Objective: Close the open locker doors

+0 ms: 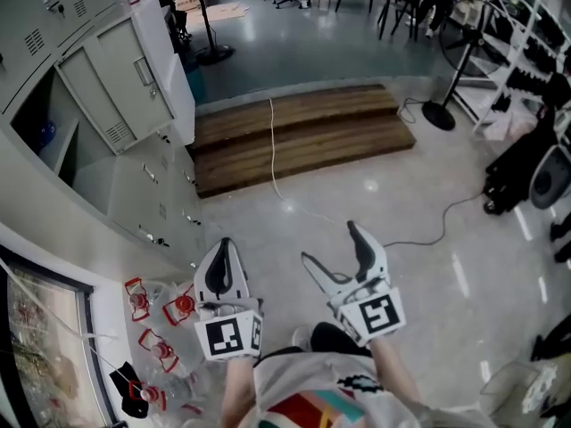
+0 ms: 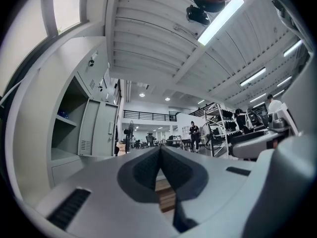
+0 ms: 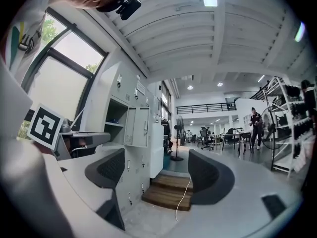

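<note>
Locker door (image 1: pixel 111 92) open, perhaps fully, well ahead-left; left tool (image 1: pixel 225 244) closed, empty; right tool (image 1: pixel 328 242) wide, empty.

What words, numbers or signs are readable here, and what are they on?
No readable words or numbers anywhere.
Cubes on the left gripper and right gripper: black-and-white square patterns, not text.
Any door tags on the lockers: too small to read.

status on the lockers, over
Left gripper shut, empty; right gripper open, empty. Locker doors open, ahead left, untouched. Wood step and cable ahead.
</note>
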Motion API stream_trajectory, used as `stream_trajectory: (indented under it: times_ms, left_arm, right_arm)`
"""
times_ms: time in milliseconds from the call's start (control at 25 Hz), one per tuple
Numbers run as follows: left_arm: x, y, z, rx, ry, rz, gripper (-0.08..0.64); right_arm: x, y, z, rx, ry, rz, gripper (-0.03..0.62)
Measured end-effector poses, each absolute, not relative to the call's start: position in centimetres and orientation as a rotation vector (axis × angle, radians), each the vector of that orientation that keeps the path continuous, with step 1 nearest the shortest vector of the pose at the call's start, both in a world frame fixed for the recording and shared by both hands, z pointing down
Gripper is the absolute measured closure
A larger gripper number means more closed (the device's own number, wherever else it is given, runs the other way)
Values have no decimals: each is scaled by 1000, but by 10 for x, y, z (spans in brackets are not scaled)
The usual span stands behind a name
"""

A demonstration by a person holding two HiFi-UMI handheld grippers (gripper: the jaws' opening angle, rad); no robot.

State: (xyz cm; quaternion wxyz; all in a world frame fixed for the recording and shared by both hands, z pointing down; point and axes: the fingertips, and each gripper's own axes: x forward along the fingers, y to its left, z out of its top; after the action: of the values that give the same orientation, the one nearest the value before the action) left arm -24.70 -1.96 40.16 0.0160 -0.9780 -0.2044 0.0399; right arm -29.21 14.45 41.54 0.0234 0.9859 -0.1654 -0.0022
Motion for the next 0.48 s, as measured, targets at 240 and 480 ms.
stream_trajectory:
  times_ms: [240, 480]
  left_arm:
    - [-229, -22, 413, -3048, -632, 75, 555]
    - [-197, -24, 419, -3060, -578, 64, 555]
  right_arm:
    - [-276, 147, 435, 3084, -509, 92, 196]
    - [-238, 148, 442, 3101, -560, 89, 196]
